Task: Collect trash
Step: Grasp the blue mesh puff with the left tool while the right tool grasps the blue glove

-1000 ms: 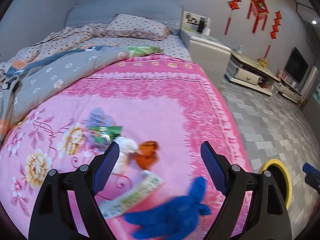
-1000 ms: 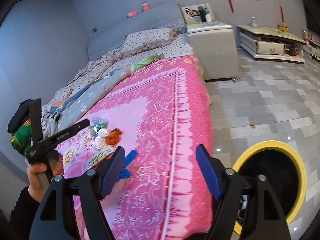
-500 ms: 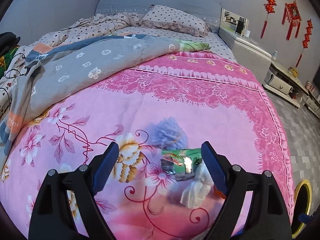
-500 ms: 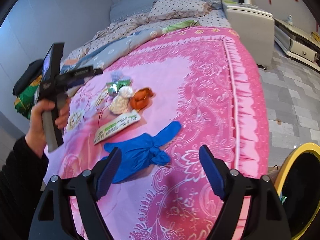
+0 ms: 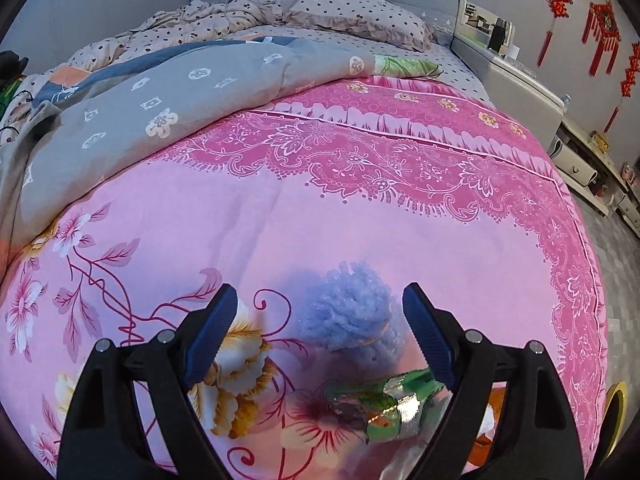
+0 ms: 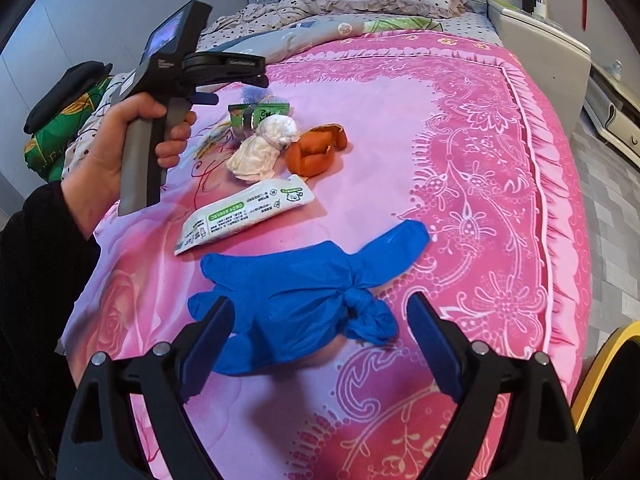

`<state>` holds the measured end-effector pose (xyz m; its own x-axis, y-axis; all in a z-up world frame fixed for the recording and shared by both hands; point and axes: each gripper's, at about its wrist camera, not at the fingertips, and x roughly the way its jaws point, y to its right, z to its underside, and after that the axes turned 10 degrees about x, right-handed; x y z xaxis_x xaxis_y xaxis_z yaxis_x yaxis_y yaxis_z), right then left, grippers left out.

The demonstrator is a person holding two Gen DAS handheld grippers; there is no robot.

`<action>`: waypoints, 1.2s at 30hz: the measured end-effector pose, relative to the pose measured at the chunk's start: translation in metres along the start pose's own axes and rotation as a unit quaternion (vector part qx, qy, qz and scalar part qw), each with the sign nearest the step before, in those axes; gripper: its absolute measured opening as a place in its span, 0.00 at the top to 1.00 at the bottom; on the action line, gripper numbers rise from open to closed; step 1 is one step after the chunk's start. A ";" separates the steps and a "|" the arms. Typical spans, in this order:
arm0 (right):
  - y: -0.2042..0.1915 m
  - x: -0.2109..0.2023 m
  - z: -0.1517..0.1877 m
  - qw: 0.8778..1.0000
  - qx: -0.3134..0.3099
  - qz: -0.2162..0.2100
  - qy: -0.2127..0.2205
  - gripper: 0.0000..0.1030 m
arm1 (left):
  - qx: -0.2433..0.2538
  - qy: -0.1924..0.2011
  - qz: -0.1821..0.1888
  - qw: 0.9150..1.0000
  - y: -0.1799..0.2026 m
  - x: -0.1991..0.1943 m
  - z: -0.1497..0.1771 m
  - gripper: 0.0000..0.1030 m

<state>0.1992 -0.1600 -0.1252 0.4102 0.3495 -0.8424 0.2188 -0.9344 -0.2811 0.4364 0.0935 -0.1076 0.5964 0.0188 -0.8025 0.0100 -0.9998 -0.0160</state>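
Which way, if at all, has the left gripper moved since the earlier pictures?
Yes. The left gripper advanced up the pink floral bedspread, passing the green foil wrapper to the fluffy lilac ball.

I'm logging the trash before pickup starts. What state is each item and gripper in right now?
left gripper: open, holding nothing
right gripper: jaws opening, nothing gripped
blue glove: knotted, lying flat on the blanket
lilac puff: on the blanket, untouched
green wrapper: crumpled, torn open
white tissue: wadded up
orange peel: curled, empty
white packet: lying flat
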 end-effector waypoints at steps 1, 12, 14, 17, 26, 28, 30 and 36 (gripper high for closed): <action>-0.002 0.003 0.000 1.000 -0.006 0.003 0.000 0.18 | 0.003 -0.002 0.001 1.000 0.002 0.004 0.000 0.22; -0.013 0.029 -0.002 0.999 -0.029 0.012 -0.012 0.18 | 0.024 -0.022 0.018 0.999 0.018 0.041 0.002 0.29; -0.014 0.031 -0.003 0.999 -0.033 0.013 -0.012 0.21 | 0.030 -0.026 0.020 0.999 0.020 0.044 0.003 0.39; -0.016 0.034 -0.002 0.999 -0.039 0.016 -0.016 0.28 | 0.040 -0.027 0.024 0.999 0.023 0.048 0.004 0.53; -0.019 0.039 0.000 0.998 -0.052 0.018 -0.021 0.61 | 0.039 -0.014 0.038 0.998 0.023 0.044 0.005 0.62; -0.019 0.037 0.000 0.999 -0.047 0.016 -0.018 0.68 | 0.036 -0.011 0.039 0.999 0.022 0.041 0.005 0.62; -0.019 0.034 0.000 0.999 -0.043 0.010 -0.018 0.74 | 0.030 -0.007 0.043 0.999 0.019 0.036 0.004 0.62; -0.019 0.027 -0.001 0.999 -0.036 -0.002 -0.014 0.81 | 0.016 0.006 0.044 0.999 0.006 0.015 0.000 0.62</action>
<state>0.2066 -0.1323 -0.1421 0.3841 0.3495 -0.8546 0.2843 -0.9254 -0.2506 0.4457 0.0882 -0.1197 0.6036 -0.0691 -0.7943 -0.0691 -0.9970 0.0343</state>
